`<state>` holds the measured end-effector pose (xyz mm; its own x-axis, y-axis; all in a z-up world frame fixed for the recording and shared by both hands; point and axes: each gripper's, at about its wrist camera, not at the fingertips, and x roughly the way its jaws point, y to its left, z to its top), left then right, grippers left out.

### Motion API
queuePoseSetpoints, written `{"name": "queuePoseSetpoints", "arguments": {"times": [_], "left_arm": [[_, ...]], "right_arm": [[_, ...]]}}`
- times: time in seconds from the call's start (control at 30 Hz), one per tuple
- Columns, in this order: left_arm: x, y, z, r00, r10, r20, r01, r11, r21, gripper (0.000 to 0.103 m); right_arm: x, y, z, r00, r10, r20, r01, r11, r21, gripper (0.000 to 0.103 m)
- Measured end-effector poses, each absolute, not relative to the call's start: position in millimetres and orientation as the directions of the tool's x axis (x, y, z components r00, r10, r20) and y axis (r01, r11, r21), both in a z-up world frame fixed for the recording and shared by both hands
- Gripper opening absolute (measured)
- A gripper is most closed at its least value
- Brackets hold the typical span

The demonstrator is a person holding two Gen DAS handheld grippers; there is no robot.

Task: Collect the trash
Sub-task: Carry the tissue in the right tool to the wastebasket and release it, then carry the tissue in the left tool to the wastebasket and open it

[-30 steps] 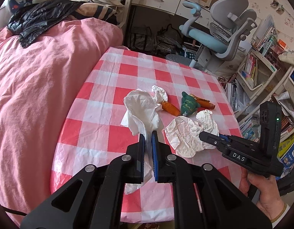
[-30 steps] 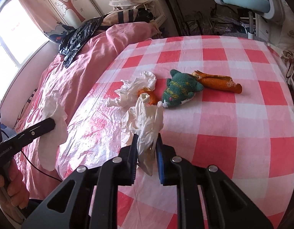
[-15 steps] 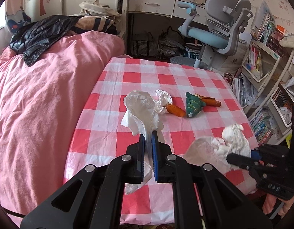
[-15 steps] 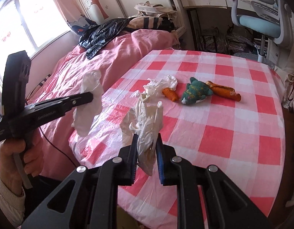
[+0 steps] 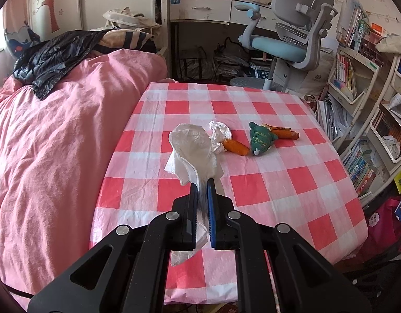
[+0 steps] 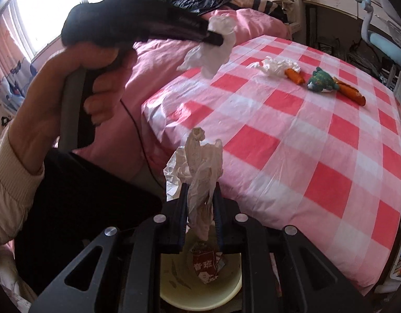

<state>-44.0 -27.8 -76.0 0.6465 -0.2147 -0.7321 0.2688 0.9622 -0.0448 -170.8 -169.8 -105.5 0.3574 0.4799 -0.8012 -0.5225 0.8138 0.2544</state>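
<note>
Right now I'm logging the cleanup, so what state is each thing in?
left gripper: shut on a white tissue
right gripper: shut on a crumpled wrapper, above the bin
trash bin: open, red carton inside
crumpled tissue: lying on table
green plush toy: lying on table

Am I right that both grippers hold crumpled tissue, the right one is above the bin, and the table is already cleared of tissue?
Not quite: the table is not cleared. The left wrist view shows one crumpled tissue lying there beside an orange piece. The rest holds: the left gripper and right gripper each clamp tissue, the right one above the bin.
</note>
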Motion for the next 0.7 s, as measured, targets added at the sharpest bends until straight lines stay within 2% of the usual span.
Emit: {"name": "queuePoseSetpoints", "arguments": {"times": [0.13, 0.27, 0.33, 0.43, 0.5, 0.7], "left_arm": [[-48.6, -29.9, -76.2, 0.65, -0.211, -0.73, 0.276, 0.961, -0.032, 0.007], [-51.8, -31.7, -76.9, 0.652, -0.207, -0.729, 0.28, 0.96, -0.022, 0.007], [-53.1, -32.5, -76.9, 0.652, -0.206, -0.729, 0.283, 0.959, -0.018, 0.007], [-55.2, -33.8, -77.0, 0.653, -0.207, -0.729, 0.288, 0.957, -0.014, 0.007], [-56.0, -35.1, -77.0, 0.653, -0.207, -0.728, 0.292, 0.957, -0.01, 0.007], [-57.8, -38.7, -77.7, 0.653, -0.207, -0.729, 0.3, 0.954, -0.003, 0.007]], "right_arm": [[-184.3, -155.8, -123.6, 0.263, 0.462, -0.847, -0.575, 0.78, 0.247, 0.021], [-189.9, -148.4, -139.3, 0.191, 0.436, -0.88, -0.596, 0.764, 0.249, 0.03], [-189.5, -149.7, -140.2, 0.194, 0.432, -0.881, -0.59, 0.769, 0.247, 0.031], [-185.9, -157.6, -136.6, 0.224, 0.444, -0.868, -0.563, 0.786, 0.257, 0.038], [-183.3, -162.7, -131.6, 0.267, 0.439, -0.858, -0.538, 0.807, 0.246, 0.047], [-171.6, -187.3, -115.0, 0.426, 0.399, -0.812, -0.436, 0.877, 0.202, 0.056]]}}
